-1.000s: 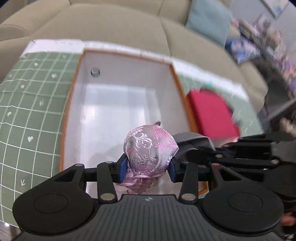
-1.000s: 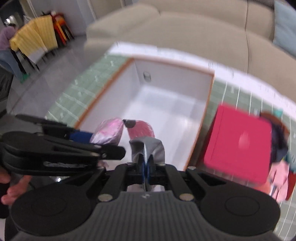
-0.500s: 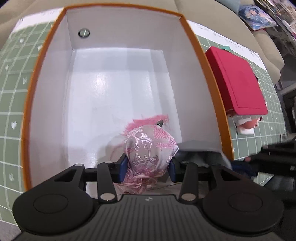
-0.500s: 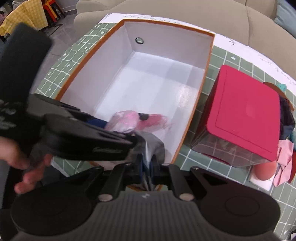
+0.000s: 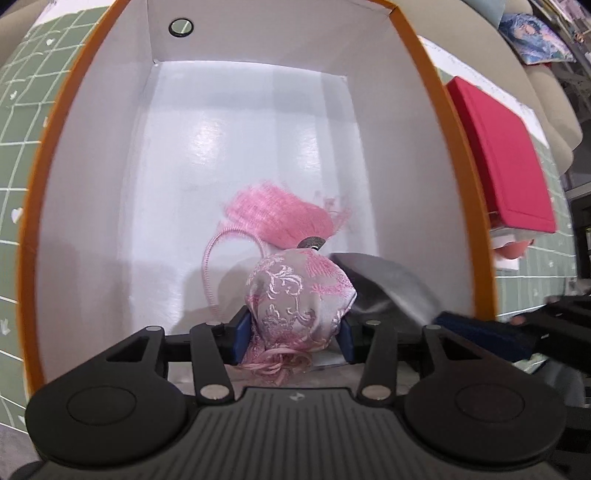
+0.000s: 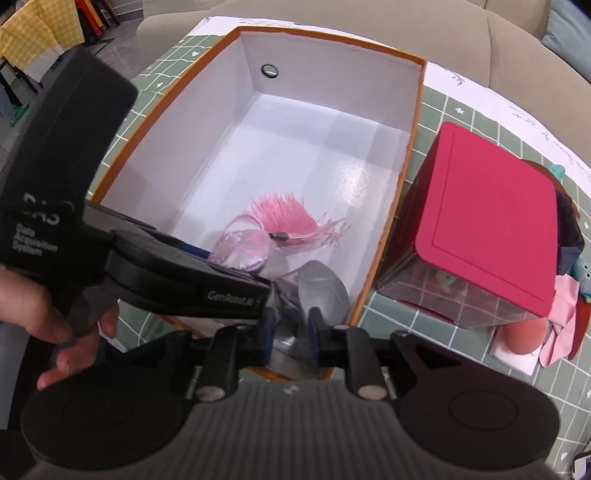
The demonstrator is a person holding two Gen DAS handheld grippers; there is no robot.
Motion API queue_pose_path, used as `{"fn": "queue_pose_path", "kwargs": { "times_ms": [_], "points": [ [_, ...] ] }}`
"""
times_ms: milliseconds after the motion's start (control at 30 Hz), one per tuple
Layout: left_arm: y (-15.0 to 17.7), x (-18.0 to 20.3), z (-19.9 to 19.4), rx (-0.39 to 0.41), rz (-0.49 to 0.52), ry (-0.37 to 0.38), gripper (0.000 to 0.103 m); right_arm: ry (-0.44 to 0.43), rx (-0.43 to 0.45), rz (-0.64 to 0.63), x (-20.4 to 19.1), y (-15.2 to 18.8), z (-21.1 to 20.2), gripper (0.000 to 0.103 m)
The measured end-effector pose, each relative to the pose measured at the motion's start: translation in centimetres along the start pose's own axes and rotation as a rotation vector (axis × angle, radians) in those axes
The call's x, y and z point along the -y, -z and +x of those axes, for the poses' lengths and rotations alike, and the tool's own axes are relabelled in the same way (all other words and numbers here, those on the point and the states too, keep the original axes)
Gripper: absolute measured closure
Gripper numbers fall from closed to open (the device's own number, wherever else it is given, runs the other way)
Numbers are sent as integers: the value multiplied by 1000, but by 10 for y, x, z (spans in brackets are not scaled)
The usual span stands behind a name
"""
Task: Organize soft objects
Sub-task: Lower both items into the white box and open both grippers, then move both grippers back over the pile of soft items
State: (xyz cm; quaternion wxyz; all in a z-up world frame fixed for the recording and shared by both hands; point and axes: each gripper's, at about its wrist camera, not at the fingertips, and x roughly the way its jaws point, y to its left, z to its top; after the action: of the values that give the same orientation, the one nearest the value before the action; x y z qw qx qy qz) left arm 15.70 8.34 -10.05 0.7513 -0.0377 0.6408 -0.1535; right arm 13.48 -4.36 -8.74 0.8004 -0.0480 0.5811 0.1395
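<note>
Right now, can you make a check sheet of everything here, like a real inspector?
Surface: green grid mat with white marks.
Job's things: pink pouch with tassel and grey cloth, both low inside the white box.
Clutter: red-lidded box, peach ball, pink cloth.
Grippers: left gripper opening, pouch between the jaws; right gripper opening, grey cloth between the jaws.
Cables: nothing seen.
Surroundings: beige sofa, yellow cloth.

A beige sofa (image 6: 461, 33) stands behind the green grid mat (image 6: 439, 110).
</note>
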Motion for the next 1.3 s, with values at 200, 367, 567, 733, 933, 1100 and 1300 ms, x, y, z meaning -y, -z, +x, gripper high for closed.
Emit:
{"fn": "queue_pose_path", "kwargs": {
  "times_ms": [200, 367, 567, 733, 933, 1100, 1300],
  "points": [
    [1, -8, 1, 19, -2, -18, 16, 55, 26, -34, -1, 2, -5, 65],
    [9, -8, -10, 76, 9, -34, 16, 25, 38, -4, 6, 3, -7, 59],
    [9, -1, -34, 167, 31, -16, 16, -88, 79, -12, 0, 6, -13, 12],
    [6, 10, -52, 172, 81, 34, 18, -119, 139, -53, -6, 7, -24, 14],
    [7, 27, -80, 253, 130, 45, 19, -188, 209, -43, -1, 12, -52, 17],
    [4, 44, -104, 263, 133, 63, 17, -234, 279, -33, 12, 19, -81, 16],
    [2, 65, -130, 317, 134, 71, 16, -233, 338, 18, 39, 29, -106, 16]
  ]
}}
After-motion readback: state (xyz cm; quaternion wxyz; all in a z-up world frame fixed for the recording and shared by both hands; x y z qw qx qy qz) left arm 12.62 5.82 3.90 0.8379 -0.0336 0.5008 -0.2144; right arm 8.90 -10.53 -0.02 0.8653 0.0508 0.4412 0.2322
